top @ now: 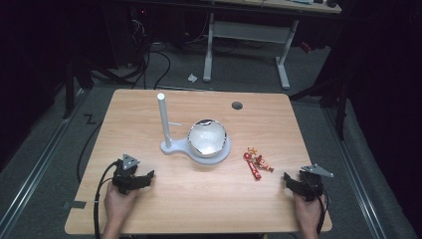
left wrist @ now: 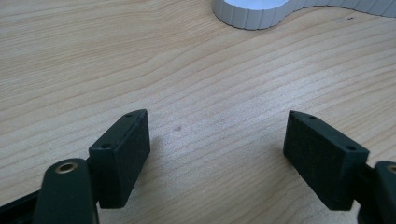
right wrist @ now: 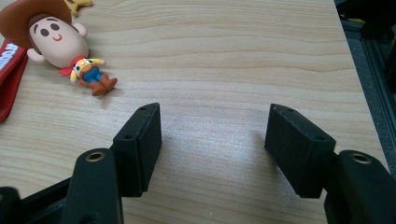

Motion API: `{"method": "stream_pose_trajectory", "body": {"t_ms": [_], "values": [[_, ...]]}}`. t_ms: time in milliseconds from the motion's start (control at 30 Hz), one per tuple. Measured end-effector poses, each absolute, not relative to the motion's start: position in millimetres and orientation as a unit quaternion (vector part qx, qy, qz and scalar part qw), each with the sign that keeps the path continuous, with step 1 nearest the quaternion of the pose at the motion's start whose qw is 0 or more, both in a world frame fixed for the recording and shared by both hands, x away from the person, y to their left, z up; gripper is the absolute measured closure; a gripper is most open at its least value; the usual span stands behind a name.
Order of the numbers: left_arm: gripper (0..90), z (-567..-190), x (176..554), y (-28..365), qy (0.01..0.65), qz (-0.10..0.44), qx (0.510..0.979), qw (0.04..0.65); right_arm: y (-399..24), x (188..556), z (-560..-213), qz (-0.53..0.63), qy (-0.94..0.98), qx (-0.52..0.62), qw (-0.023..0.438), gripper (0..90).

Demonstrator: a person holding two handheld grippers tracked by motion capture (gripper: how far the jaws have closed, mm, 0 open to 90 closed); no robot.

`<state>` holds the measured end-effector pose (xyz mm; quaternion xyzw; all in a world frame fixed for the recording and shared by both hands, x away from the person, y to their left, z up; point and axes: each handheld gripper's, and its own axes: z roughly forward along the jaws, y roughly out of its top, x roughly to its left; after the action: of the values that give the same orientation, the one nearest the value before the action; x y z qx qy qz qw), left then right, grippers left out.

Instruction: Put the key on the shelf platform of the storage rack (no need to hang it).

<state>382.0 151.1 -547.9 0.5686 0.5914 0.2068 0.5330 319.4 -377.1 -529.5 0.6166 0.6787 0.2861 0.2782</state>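
A small cowboy figure (right wrist: 65, 46) with a brown hat lies on the wooden table (top: 199, 199), a red strap (right wrist: 11, 74) beside it; from above the toy (top: 259, 162) sits right of centre. My right gripper (right wrist: 215, 135) rests near the table's right front corner, open, its jaws apart over bare wood, the toy ahead and to its left. My right gripper (top: 293, 183) is held by a hand. My left gripper (top: 142, 178) lies at the front left, and its own view shows the left gripper (left wrist: 217, 144) open and empty.
A shiny metal bowl (top: 207, 138) sits on a white stand (top: 171, 147) with an upright white post (top: 162, 117) at mid-table; the stand's ribbed edge (left wrist: 252, 16) lies ahead of my left gripper. A dark round hole (top: 237, 105) marks the far side. The table's right edge (right wrist: 348, 60) is close.
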Motion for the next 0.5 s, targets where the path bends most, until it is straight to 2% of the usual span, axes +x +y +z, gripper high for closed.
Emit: {"method": "stream_pose_trajectory", "body": {"t_ms": [500], "values": [[23.0,-547.9,381.9,151.1,0.591,0.207,0.569,0.533,-375.2,320.3,-529.5,0.286,0.686,0.613,0.269,28.9]]}}
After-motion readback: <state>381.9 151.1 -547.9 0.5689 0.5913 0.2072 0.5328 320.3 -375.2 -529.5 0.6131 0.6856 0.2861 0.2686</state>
